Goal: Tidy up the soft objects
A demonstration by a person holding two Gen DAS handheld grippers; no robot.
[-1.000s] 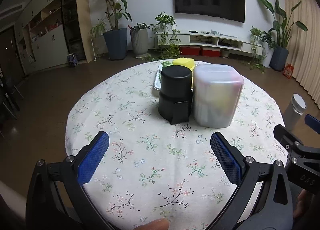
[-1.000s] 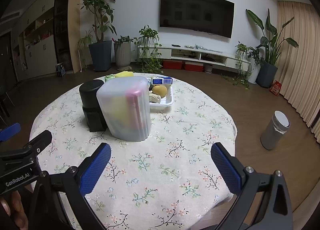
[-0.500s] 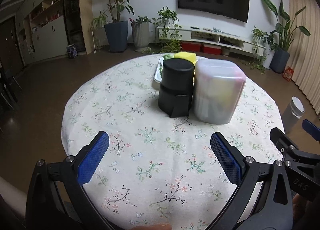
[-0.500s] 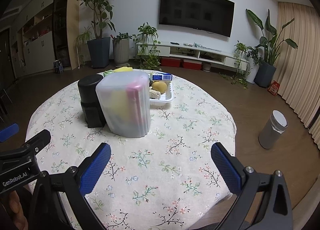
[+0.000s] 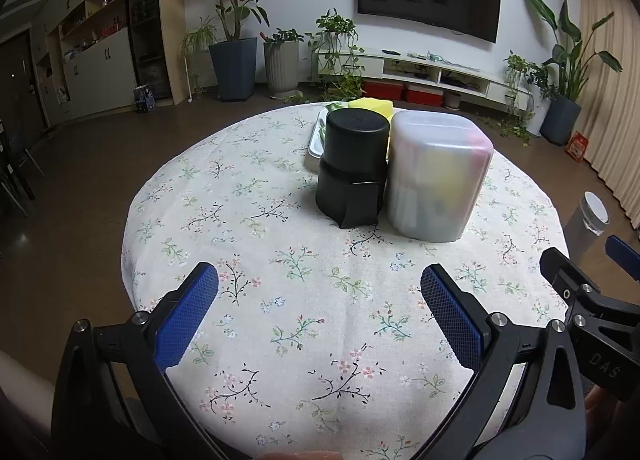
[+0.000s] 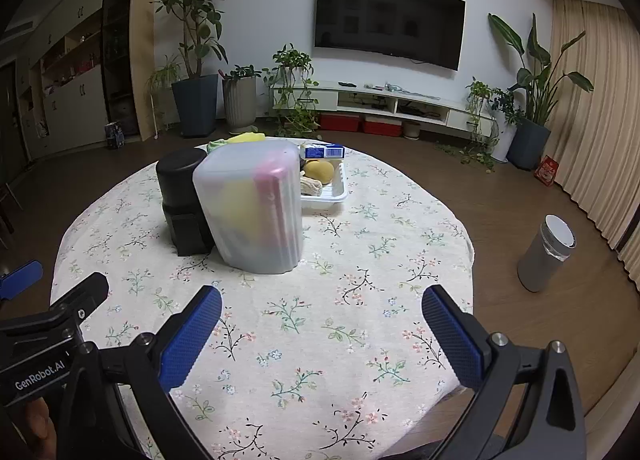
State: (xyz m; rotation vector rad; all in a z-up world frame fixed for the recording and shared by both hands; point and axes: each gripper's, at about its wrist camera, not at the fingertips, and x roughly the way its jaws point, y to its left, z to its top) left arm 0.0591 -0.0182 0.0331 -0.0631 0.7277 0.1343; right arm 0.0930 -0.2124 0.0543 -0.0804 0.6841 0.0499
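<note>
Both the left hand-held gripper (image 5: 319, 308) and right hand-held gripper (image 6: 322, 318) gape wide and empty at lower frame, so sorting looks unstarted; next, reach the soft items (image 6: 318, 171) in the white tray (image 6: 334, 195) mid-frame behind the frosted bin (image 6: 256, 207).

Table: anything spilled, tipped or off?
Nothing stands out. The black canister and the translucent bin stand upright, close side by side, on the flat tablecloth; the white tray sits behind them. Both grippers hang open, holding nothing.
</note>
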